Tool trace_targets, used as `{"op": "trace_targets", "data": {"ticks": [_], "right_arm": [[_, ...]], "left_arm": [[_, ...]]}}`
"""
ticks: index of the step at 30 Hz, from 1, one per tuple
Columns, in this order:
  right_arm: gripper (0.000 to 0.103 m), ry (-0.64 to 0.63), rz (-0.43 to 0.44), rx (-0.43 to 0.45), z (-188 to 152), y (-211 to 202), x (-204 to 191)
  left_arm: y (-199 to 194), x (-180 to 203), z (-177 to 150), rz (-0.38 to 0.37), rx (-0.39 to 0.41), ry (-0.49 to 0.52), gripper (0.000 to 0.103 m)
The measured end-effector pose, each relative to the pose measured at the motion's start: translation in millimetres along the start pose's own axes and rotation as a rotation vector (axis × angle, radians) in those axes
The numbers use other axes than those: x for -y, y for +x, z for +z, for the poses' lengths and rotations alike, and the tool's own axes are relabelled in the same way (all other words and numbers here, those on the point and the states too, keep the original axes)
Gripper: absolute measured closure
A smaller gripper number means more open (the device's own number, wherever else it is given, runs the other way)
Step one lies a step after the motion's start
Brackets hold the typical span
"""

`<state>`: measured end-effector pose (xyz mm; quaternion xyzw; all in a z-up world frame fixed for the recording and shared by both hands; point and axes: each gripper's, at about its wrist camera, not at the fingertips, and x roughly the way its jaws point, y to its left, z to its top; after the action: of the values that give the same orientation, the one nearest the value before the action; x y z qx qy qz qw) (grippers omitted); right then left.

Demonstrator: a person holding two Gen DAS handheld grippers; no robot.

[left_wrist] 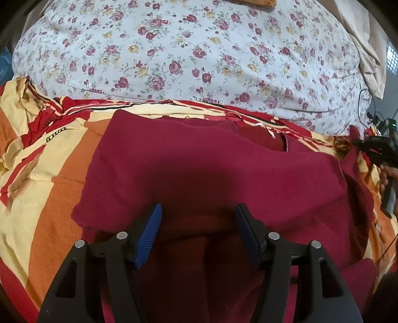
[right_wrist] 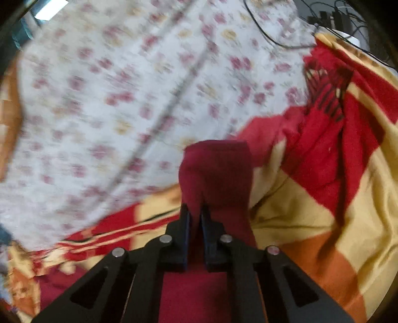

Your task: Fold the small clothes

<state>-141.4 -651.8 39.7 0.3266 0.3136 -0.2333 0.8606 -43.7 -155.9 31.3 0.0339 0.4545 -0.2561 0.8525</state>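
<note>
Our right gripper [right_wrist: 195,211] pinches a flap of the maroon garment [left_wrist: 211,161]; our left gripper [left_wrist: 197,211] hangs spread above the cloth, gripping nothing. The garment lies mostly flat on the striped blanket [left_wrist: 49,161], so we judge folding barely begun. The left view shows its whole spread; only the right shows the raised flap. Beyond lies the floral sheet [left_wrist: 186,49].

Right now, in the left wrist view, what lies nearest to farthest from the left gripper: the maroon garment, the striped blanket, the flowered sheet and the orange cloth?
1. Maroon garment: directly under and ahead of the left gripper.
2. Striped blanket: beneath the garment, spreading out to the left.
3. Flowered sheet: beyond the blanket, across the upper half.
4. Orange cloth: at the very top edge.
</note>
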Motion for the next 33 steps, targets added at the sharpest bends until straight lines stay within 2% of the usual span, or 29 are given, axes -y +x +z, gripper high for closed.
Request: {"op": "trace_targets", "data": {"ticks": [7, 14, 18, 28, 31, 33], "right_arm": [[0.095, -0.19, 0.222, -0.023, -18.8, -47.7, -62.6], [0.095, -0.379, 0.398, -0.146, -81.3, -65.6, -139.9], [0.095, -0.494, 0.444, -0.211, -121.2, -65.9, -179.4], [0.095, -0.616, 0.559, -0.355, -184.3, -54.1, -240.6], [0.081, -0.61, 0.56, -0.404, -195.5, -35.7, -255.6], [0.05, -0.594, 0.516, -0.438, -203.2, -19.0, -260.1]], "left_arm": [[-22.9, -15.7, -4.1, -0.047, 0.041, -0.128, 0.051], [-40.4, -20.2, -2.8, -0.049, 0.051, -0.143, 0.051], [-44.2, -24.7, -3.0, -0.058, 0.04, -0.169, 0.051], [-51.7, -35.0, -2.6, -0.08, 0.05, -0.227, 0.051], [-50.5, -39.3, -0.6, -0.086, 0.041, -0.256, 0.051], [-49.5, -41.2, 1.8, -0.102, 0.029, -0.269, 0.051]]}}
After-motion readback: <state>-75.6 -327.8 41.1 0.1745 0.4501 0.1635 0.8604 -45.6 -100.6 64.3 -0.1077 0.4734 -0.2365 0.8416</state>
